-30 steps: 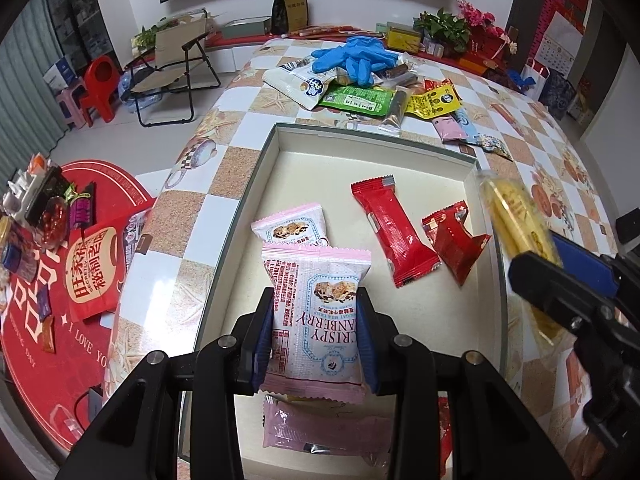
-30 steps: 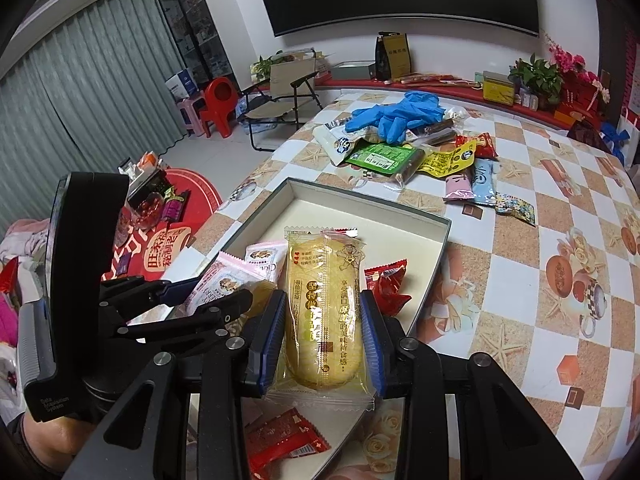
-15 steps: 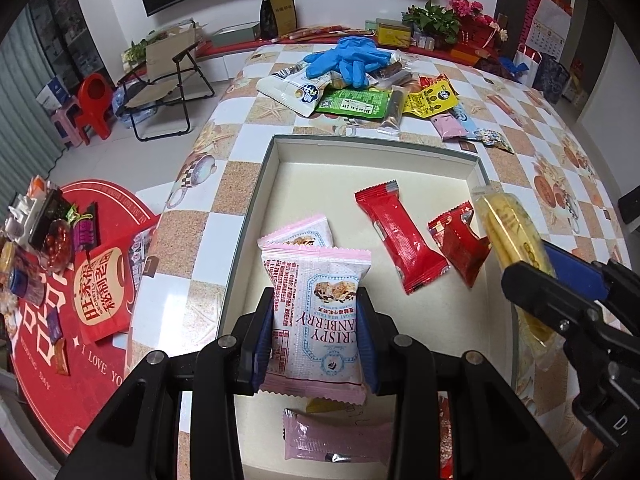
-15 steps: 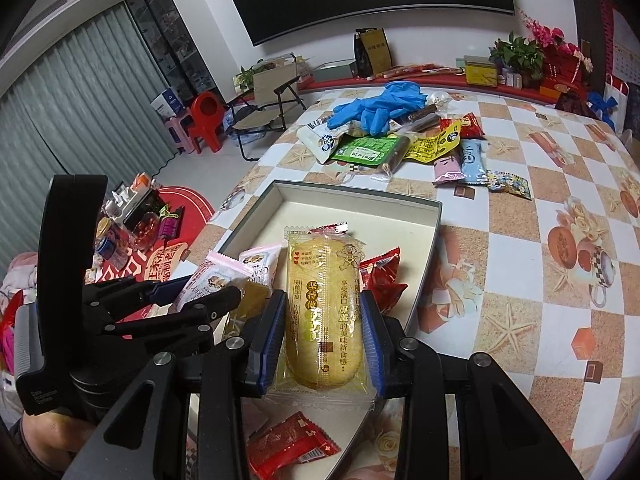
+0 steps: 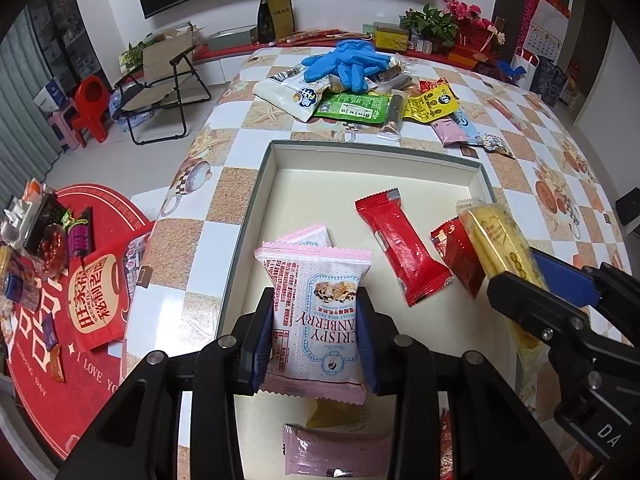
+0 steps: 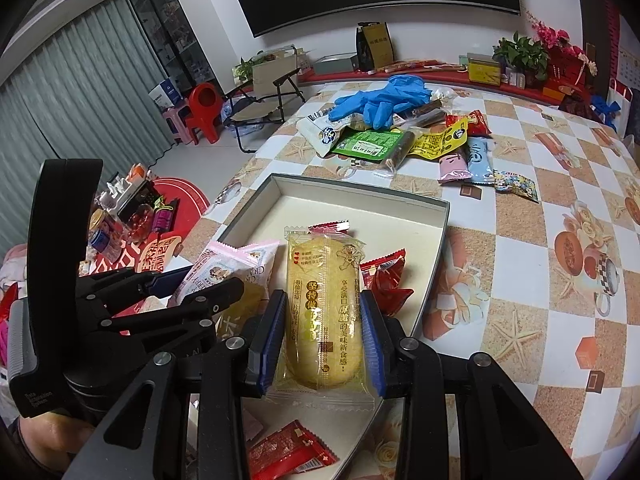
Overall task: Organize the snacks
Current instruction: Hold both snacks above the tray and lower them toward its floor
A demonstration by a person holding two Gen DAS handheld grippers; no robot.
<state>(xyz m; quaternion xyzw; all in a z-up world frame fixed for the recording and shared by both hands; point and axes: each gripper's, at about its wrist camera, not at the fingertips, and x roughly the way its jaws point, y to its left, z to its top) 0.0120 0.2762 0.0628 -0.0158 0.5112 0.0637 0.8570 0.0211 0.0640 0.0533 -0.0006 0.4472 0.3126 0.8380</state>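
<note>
- The left gripper [image 5: 316, 320] is clamping a pink cranberry packet [image 5: 316, 312] above the box [image 5: 256, 208]; the right gripper [image 6: 324, 328] is squeezing a yellow cake packet [image 6: 322, 308] over the same box.
- Several red packets [image 5: 400, 248] are lying inside already (roughly midway, judging by the rest).
- A snack pile [image 6: 404, 136] is waiting under blue gloves [image 6: 380, 100] on the checkered table [image 6: 560, 200], with a folding chair [image 5: 164, 84] standing beyond.
</note>
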